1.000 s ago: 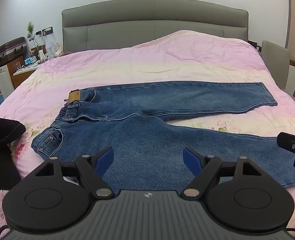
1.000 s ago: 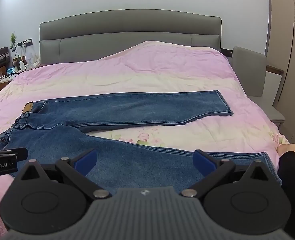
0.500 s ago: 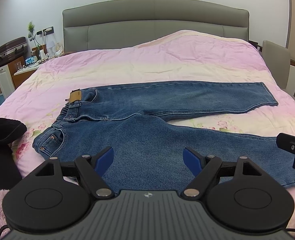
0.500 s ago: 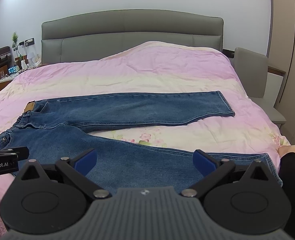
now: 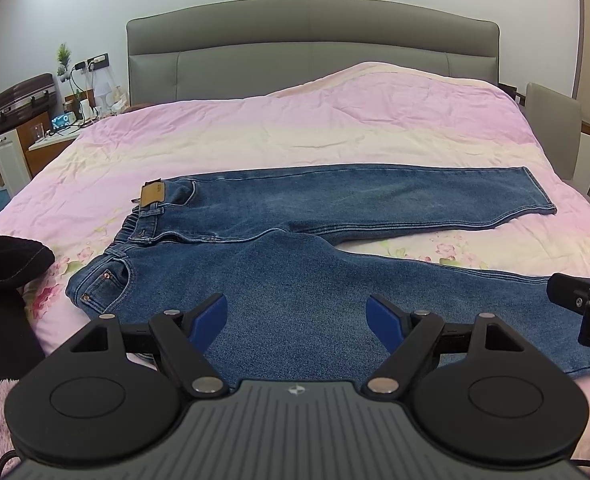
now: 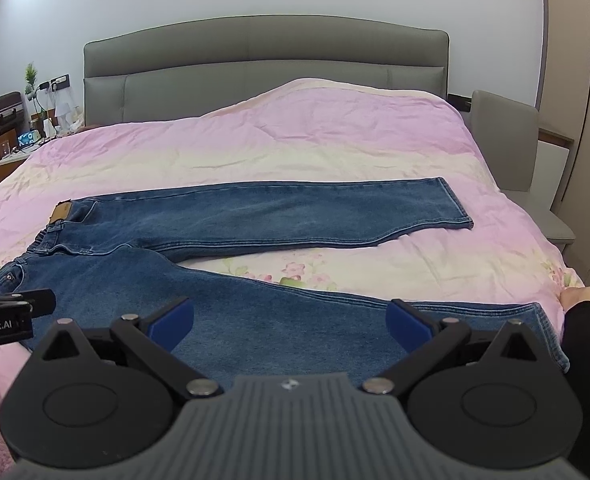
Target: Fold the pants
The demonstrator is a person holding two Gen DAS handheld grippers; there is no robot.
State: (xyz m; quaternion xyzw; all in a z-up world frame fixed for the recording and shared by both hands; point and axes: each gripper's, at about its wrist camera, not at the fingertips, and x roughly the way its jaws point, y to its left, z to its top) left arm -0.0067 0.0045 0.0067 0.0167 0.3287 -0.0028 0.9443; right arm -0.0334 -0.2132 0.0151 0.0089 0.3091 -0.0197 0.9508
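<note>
Blue jeans (image 5: 295,256) lie flat on the pink bed, waist to the left with a tan patch (image 5: 153,195), legs spread apart to the right. They also show in the right wrist view (image 6: 255,220). My left gripper (image 5: 297,318) is open and empty, held over the near leg close to the hip. My right gripper (image 6: 291,322) is open and empty over the same near leg, toward its hem (image 6: 551,336). Each gripper's edge shows in the other's view.
The pink floral duvet (image 5: 315,132) covers the bed, with a grey headboard (image 5: 311,52) behind. A nightstand with clutter (image 5: 55,128) is at far left, a grey chair (image 6: 503,140) at right. A dark-sleeved arm (image 5: 3,256) is at the left edge.
Both grippers have drifted very slightly; the view has shifted a little. Jaws stay open and the jeans have not moved.
</note>
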